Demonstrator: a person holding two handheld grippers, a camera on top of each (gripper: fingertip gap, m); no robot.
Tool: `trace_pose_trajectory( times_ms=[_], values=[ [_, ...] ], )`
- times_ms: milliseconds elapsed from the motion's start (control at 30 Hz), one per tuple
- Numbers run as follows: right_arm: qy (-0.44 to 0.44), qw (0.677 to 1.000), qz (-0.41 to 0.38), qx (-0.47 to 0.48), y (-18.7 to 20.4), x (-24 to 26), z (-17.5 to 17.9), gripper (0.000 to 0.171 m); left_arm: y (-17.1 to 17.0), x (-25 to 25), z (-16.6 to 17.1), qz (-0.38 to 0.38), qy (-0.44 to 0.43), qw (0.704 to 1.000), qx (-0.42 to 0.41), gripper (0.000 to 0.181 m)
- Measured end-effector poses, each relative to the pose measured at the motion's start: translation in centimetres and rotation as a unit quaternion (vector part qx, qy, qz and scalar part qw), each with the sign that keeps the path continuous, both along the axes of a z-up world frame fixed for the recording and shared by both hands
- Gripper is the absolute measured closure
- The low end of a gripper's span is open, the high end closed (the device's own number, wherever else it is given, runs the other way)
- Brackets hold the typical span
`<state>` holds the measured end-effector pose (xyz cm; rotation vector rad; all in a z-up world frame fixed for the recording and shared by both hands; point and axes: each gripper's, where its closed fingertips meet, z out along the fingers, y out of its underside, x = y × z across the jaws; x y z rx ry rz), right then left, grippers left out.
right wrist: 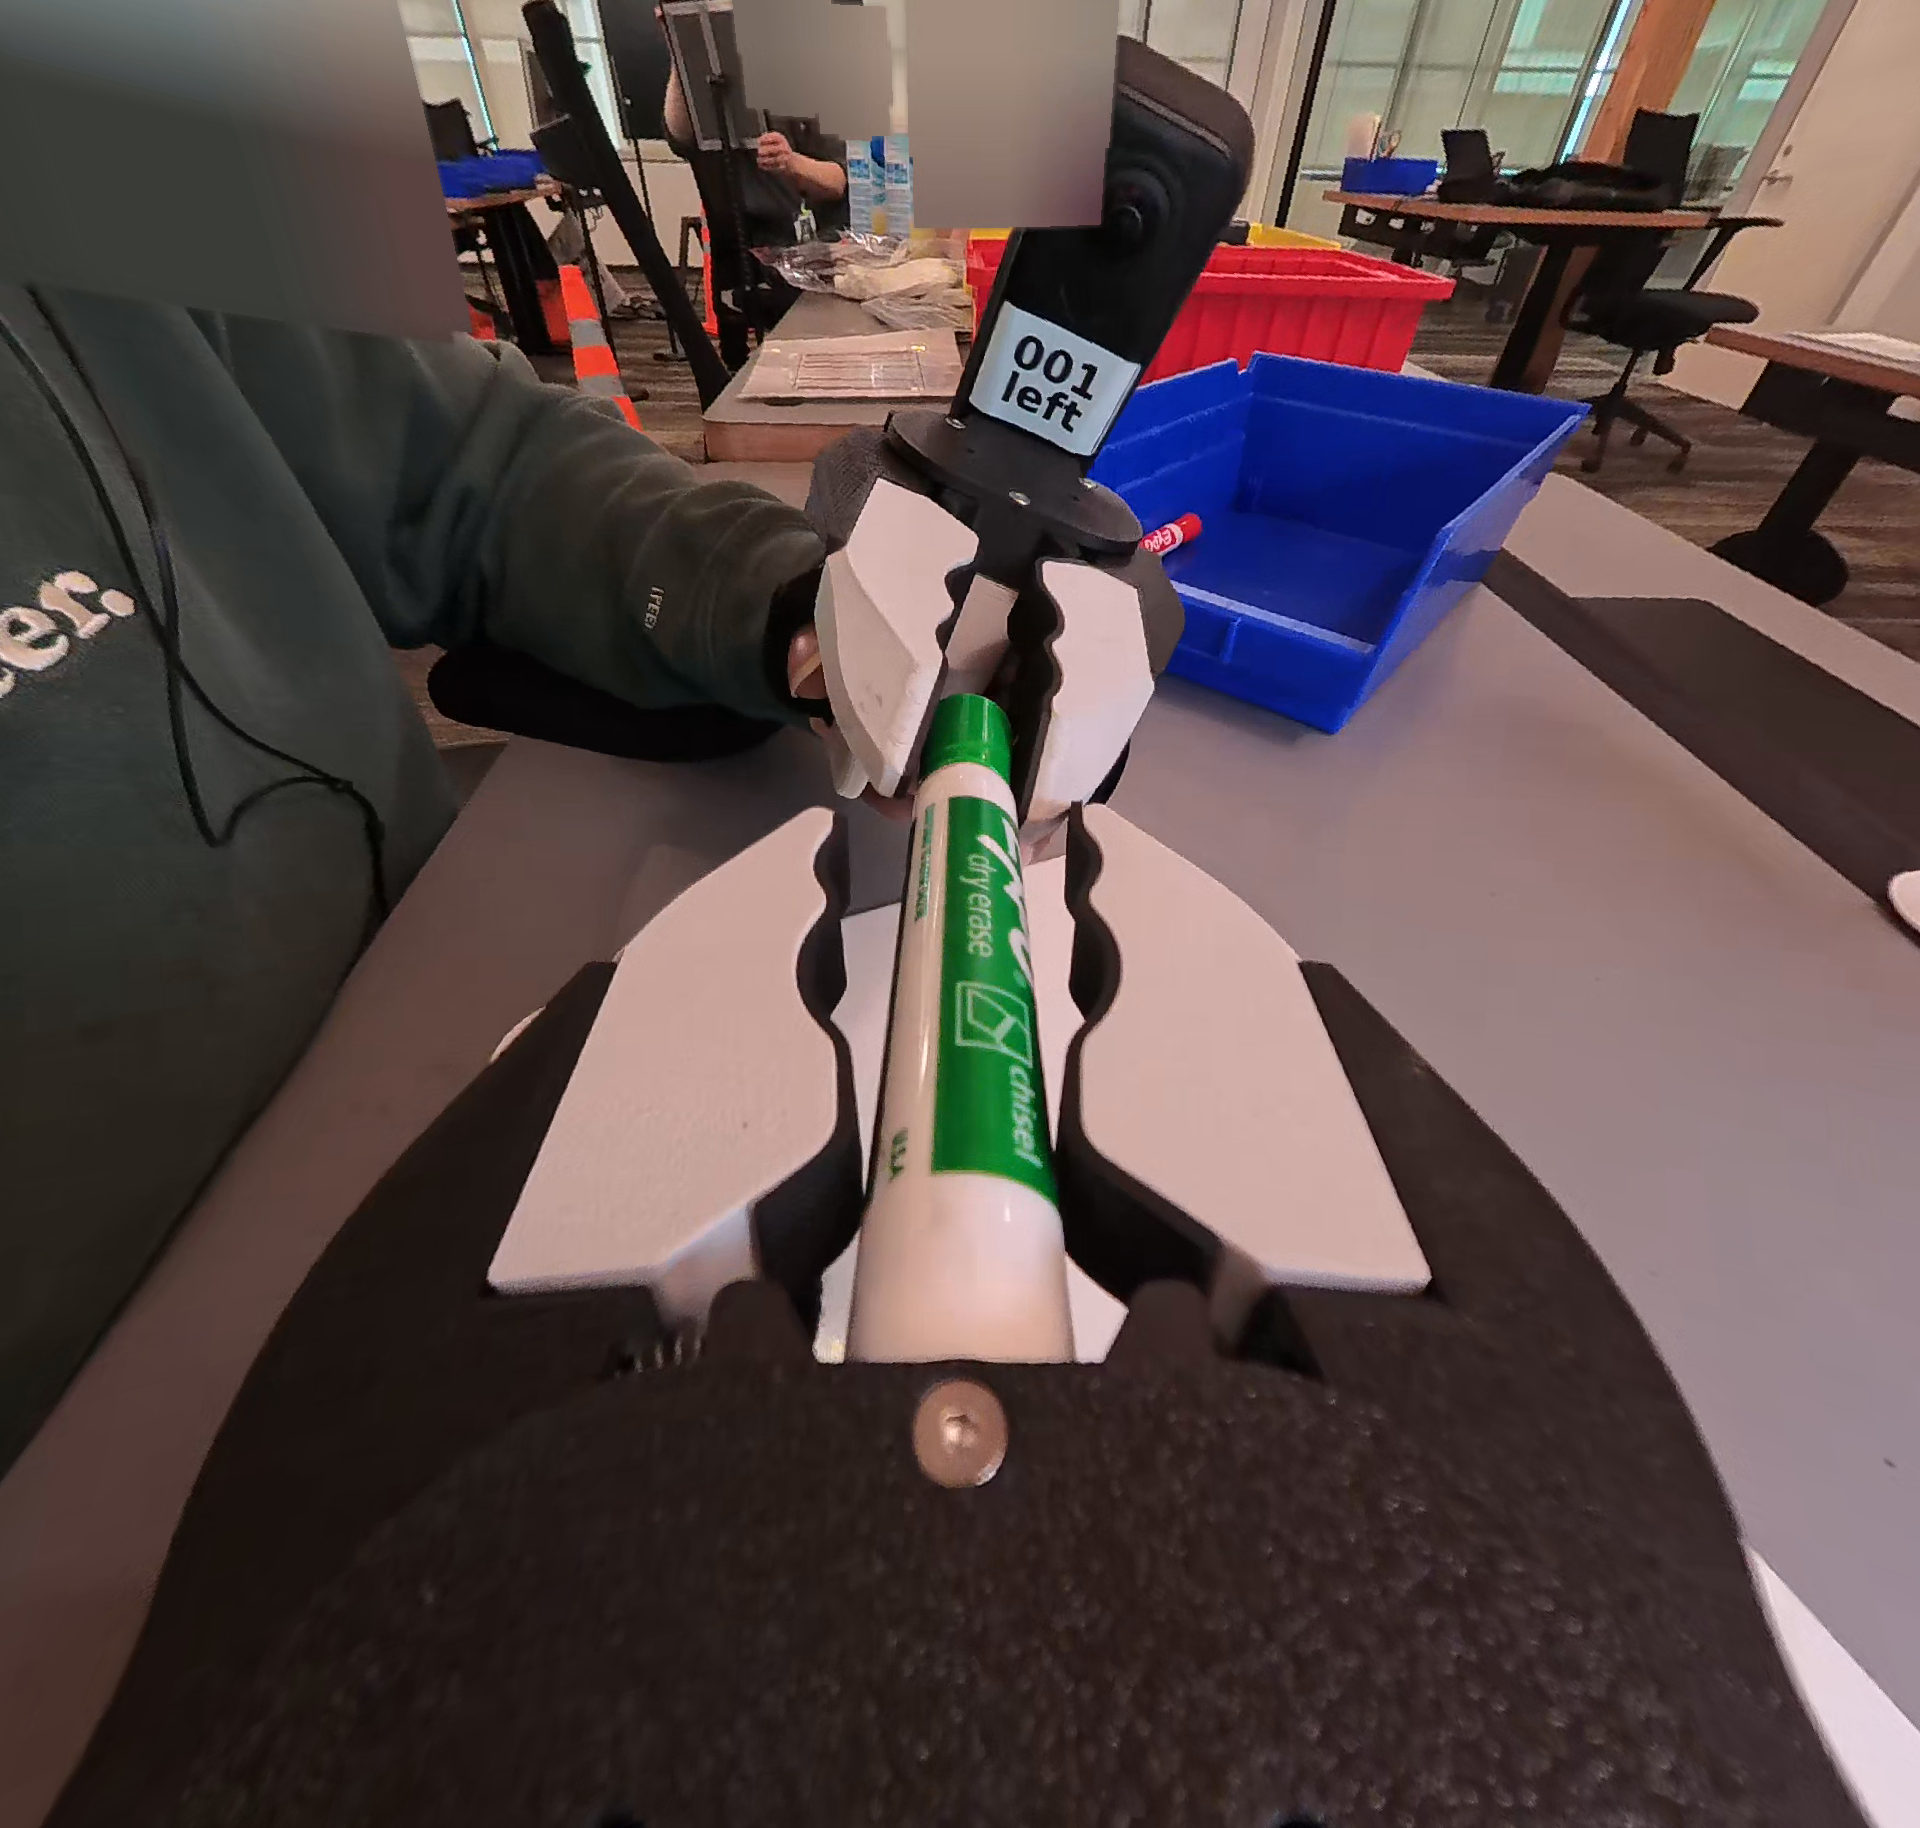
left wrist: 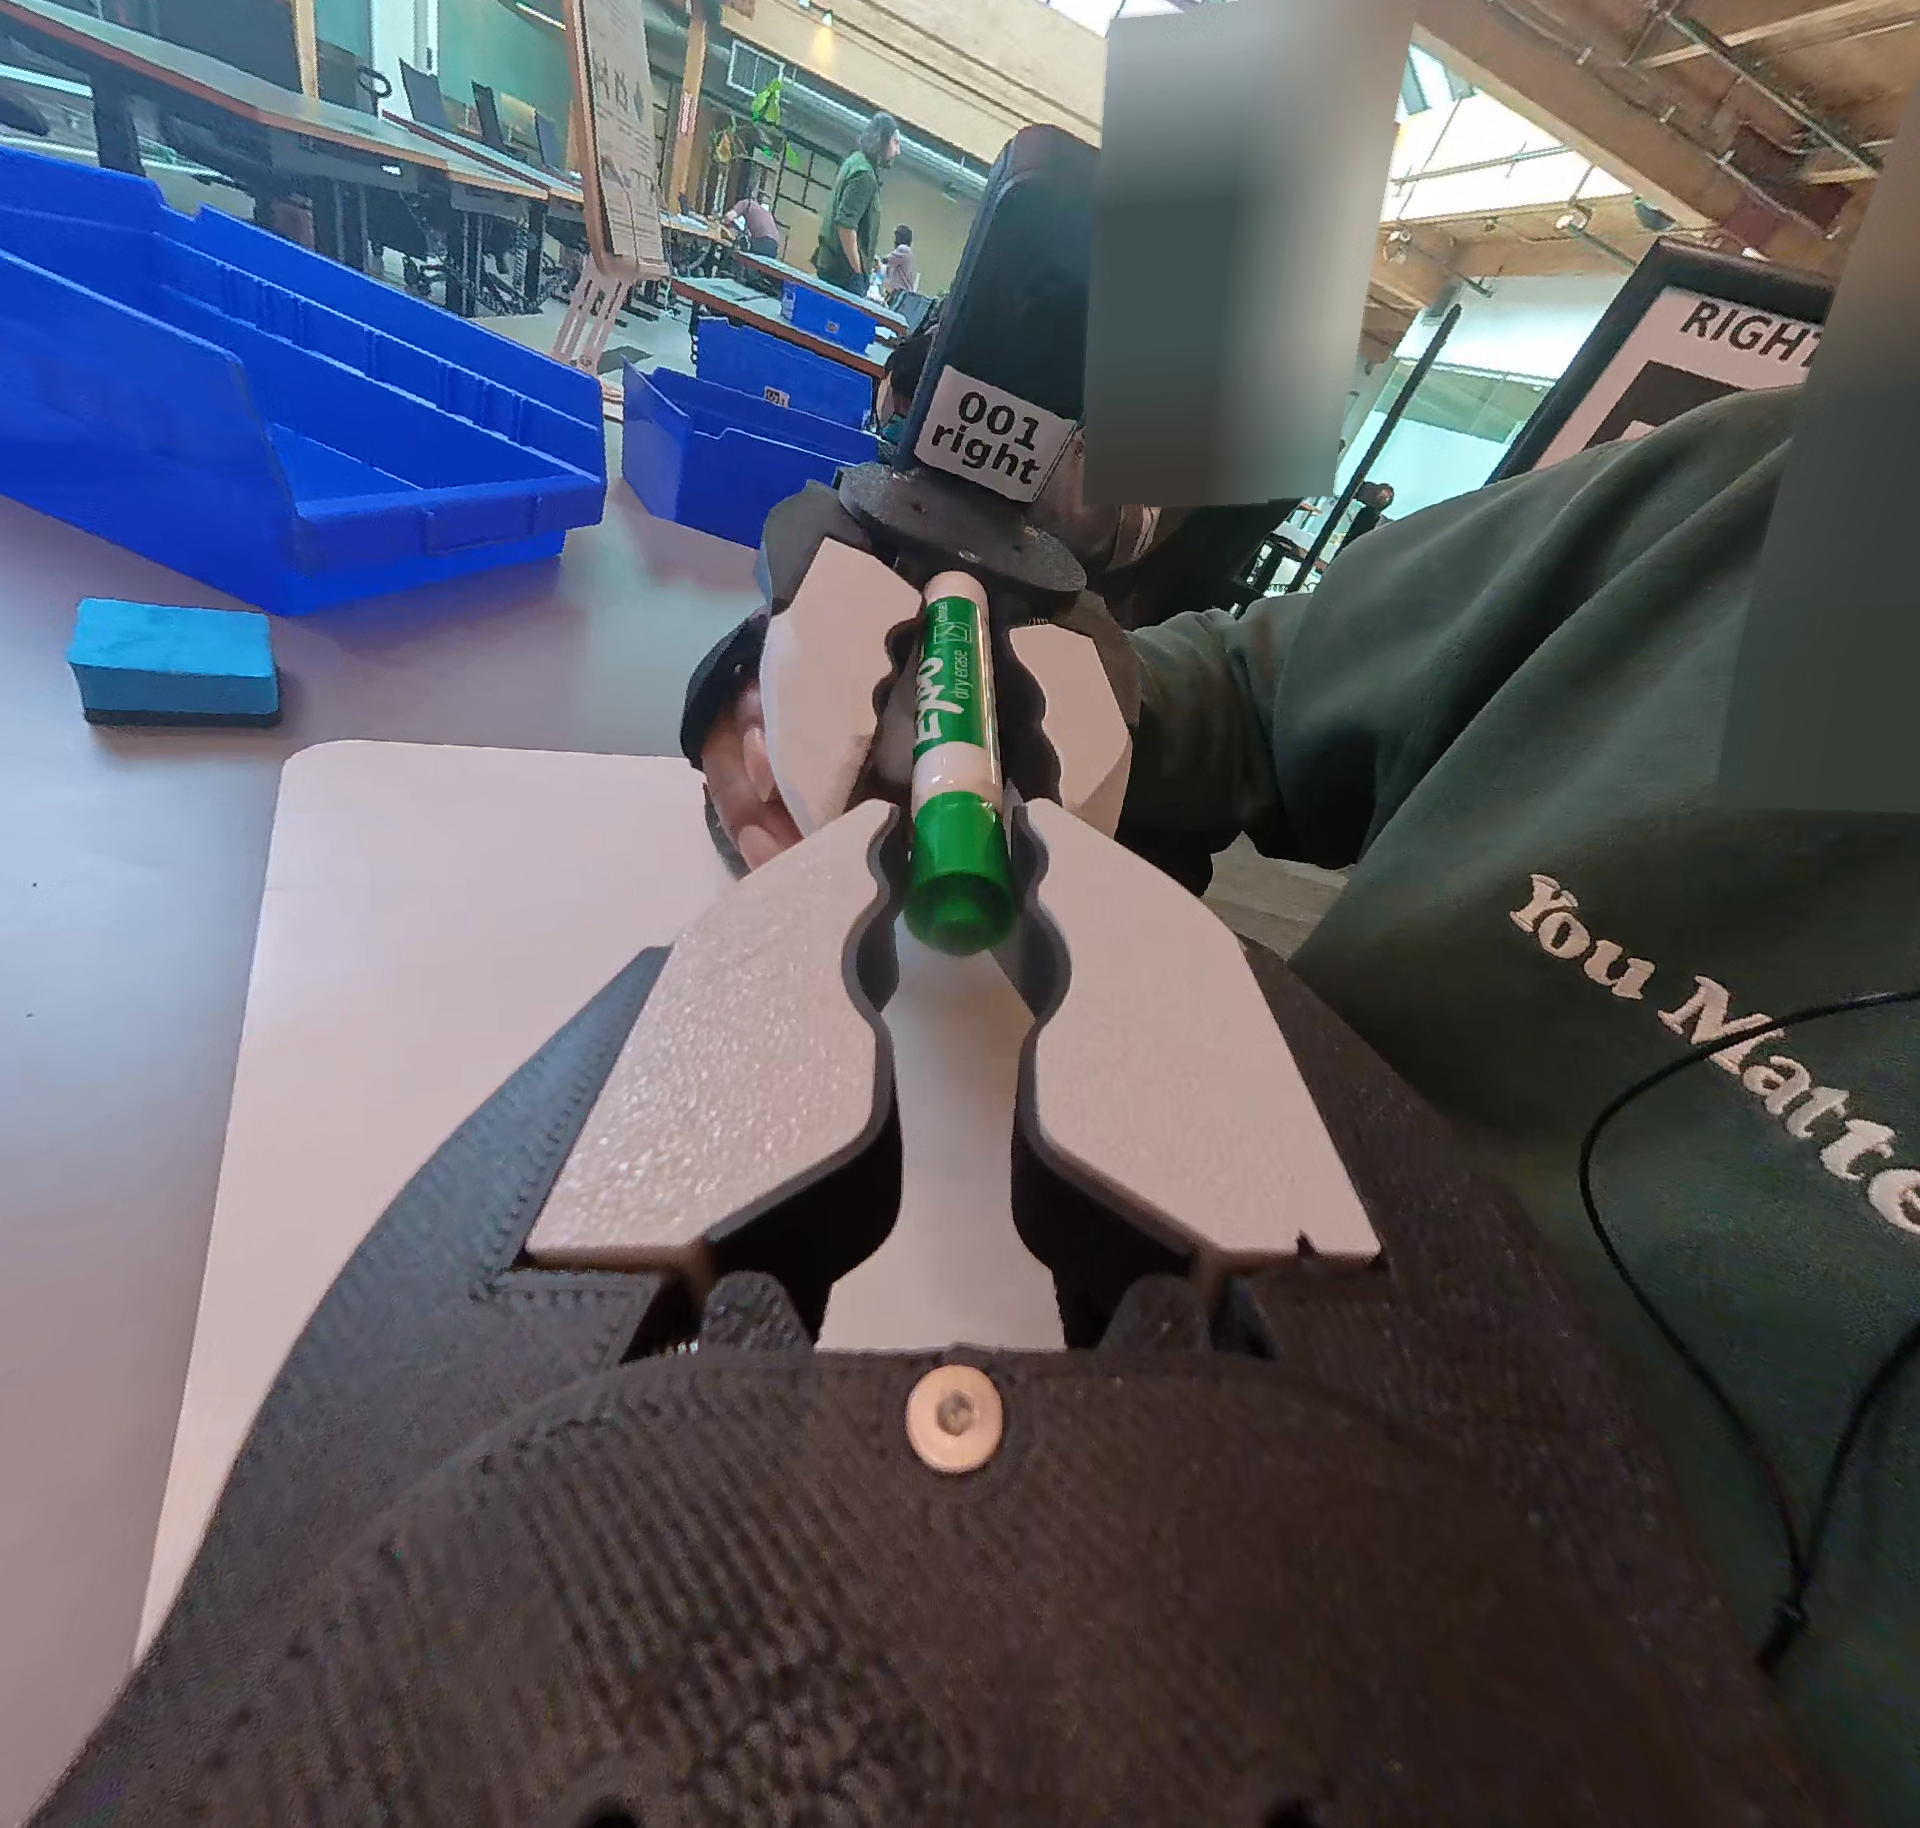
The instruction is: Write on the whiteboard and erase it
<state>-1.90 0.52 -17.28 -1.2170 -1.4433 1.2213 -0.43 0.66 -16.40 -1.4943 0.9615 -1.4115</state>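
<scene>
Up close, the right gripper (right wrist: 961, 947) has its fingers (right wrist: 707, 1103) clamped on the barrel of a green marker (right wrist: 961, 1051). Facing it, the left gripper (left wrist: 951, 905) pinches the marker's cap (left wrist: 956, 885) above the whiteboard (left wrist: 436, 947). Farther back, a blue eraser (left wrist: 175, 658) lies on the bench (left wrist: 125, 947), just before blue bins (left wrist: 312, 469).

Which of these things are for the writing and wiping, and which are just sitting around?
For the job: green marker, held by both grippers; whiteboard; blue eraser.

Just lying about: blue bins; red marker inside a blue bin; red bin.
</scene>
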Motion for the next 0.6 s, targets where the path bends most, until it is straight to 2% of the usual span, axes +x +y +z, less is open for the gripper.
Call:
trace_pose_trajectory(
  times_ms=[333,600],
  values=[
    [0.007,0.998,-0.011,-0.061,0.5,-0.2,-0.7,0.137,0.3,-0.1,-0.7,0.003,0.01,1.0,-0.027,0.162],
    [-0.001,0.997,-0.014,-0.07,0.7,-0.3,-1.4,0.136,0.6,-0.2,-1.6,0.0,0.025,0.998,-0.049,0.162]
  ],
)
